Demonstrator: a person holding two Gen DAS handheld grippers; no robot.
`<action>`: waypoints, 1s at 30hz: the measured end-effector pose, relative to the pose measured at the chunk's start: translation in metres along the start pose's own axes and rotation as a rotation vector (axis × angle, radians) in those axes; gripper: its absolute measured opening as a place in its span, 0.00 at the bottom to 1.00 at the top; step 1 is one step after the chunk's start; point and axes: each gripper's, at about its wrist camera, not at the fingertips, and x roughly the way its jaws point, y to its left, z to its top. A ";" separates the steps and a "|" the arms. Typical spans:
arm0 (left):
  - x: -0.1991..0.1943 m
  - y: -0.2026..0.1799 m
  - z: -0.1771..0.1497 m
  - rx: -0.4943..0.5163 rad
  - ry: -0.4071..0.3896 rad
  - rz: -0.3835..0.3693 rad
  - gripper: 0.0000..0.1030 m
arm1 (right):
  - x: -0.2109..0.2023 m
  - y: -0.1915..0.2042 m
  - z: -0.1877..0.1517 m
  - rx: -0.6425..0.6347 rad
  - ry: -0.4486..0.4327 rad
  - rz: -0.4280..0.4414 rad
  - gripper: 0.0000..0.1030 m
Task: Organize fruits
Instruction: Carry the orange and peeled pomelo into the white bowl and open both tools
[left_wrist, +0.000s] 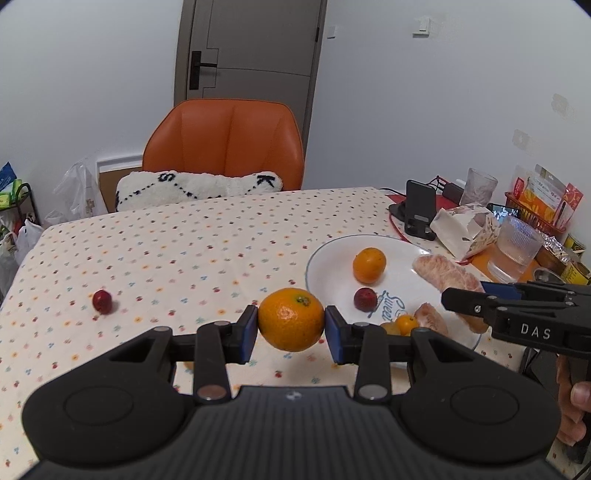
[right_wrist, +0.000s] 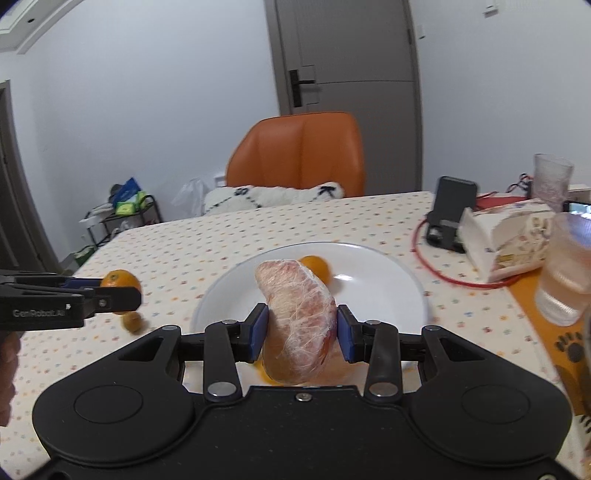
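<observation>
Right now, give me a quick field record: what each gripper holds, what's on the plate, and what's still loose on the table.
left gripper: shut on mandarin, held beside the plate
right gripper: shut on pomelo segment, above the plate
plate: orange, red fruit, small yellow fruits
loose on tablecloth: red berry

Orange mandarin (left_wrist: 291, 319), white plate (left_wrist: 332, 254), seemingly floral-dotted cream tablecloth (left_wrist: 166, 251)
</observation>
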 end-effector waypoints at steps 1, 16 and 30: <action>0.002 -0.002 0.001 0.004 0.001 -0.002 0.36 | 0.001 -0.004 0.000 0.003 -0.001 -0.005 0.36; 0.043 -0.028 0.006 0.027 0.035 -0.052 0.36 | 0.021 -0.037 0.000 0.019 0.016 -0.065 0.36; 0.057 -0.032 0.008 0.022 0.050 -0.060 0.37 | 0.043 -0.040 0.006 0.004 0.018 -0.091 0.36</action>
